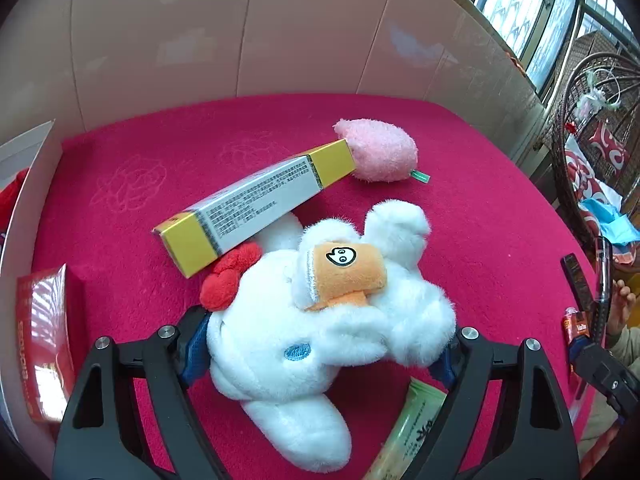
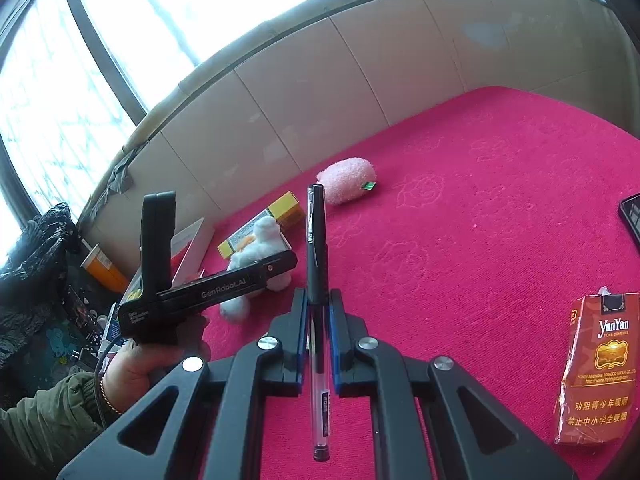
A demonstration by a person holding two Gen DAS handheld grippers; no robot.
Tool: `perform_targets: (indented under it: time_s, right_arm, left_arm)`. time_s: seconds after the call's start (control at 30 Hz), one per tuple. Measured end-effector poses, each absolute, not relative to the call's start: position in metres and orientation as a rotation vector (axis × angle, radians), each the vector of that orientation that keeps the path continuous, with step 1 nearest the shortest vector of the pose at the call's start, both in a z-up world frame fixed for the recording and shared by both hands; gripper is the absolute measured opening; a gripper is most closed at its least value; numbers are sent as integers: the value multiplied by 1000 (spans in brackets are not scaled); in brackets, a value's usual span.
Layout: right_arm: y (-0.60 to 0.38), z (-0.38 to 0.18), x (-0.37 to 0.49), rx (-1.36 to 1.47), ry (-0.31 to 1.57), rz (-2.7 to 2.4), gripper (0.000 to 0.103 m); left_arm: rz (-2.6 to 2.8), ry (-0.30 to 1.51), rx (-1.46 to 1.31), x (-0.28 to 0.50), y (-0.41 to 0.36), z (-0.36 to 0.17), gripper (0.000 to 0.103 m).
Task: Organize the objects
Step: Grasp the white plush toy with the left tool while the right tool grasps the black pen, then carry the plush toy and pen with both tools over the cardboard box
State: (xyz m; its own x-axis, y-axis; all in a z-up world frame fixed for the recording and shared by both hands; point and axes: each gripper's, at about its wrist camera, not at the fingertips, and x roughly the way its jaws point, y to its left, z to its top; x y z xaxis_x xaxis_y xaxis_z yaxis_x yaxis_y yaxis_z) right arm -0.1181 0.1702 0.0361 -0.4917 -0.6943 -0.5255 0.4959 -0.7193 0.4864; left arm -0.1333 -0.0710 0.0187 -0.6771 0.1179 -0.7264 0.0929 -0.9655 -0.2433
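White and fluffy, the plush toy point(image 1: 320, 332) lies on the pink-red cloth point(image 1: 480, 216). It sits between the wide-apart fingers of the left hand-held gripper point(image 1: 320, 354); I cannot tell if the pads press it yet. The right hand-held gripper point(image 2: 318, 316) is squeezed tight on a black pen point(image 2: 317, 280). Just behind the toy, a yellow box point(image 1: 256, 204) leans on it. Farther behind the toy is a pink fuzzy toy point(image 1: 378, 150). I think the step is grabbing the plush toy. Next, the fingers should squeeze its soft body, then lift slowly so the box slides off.
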Motion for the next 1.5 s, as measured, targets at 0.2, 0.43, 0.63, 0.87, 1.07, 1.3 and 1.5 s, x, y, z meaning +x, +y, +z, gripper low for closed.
perform_targets:
  time_s: [0.2, 0.43, 0.63, 0.87, 1.07, 1.3, 1.5]
  right_arm:
    - [165, 45, -108, 930, -342, -2215, 7]
    - [155, 53, -98, 921, -331, -2207, 7]
    - [139, 54, -89, 950, -289, -2179, 7]
    - [113, 66, -70, 930, -213, -2156, 7]
    - [89, 72, -56, 926, -146, -2137, 7]
    - [65, 75, -44, 923, -84, -2116, 7]
    - [51, 75, -36, 934, -53, -2102, 8]
  left_arm:
    - [2857, -393, -1106, -87, -64, 48, 85]
    - [2890, -314, -1037, -66, -49, 71, 85]
    - [2924, -332, -1027, -43, -63, 76, 85]
    - [2989, -381, -972, -9, -87, 88, 85]
    - [3022, -425, -933, 8, -105, 94, 85]
    - [3060, -476, -887, 26, -124, 97, 85]
    - [3089, -523, -869, 38, -142, 92, 85]
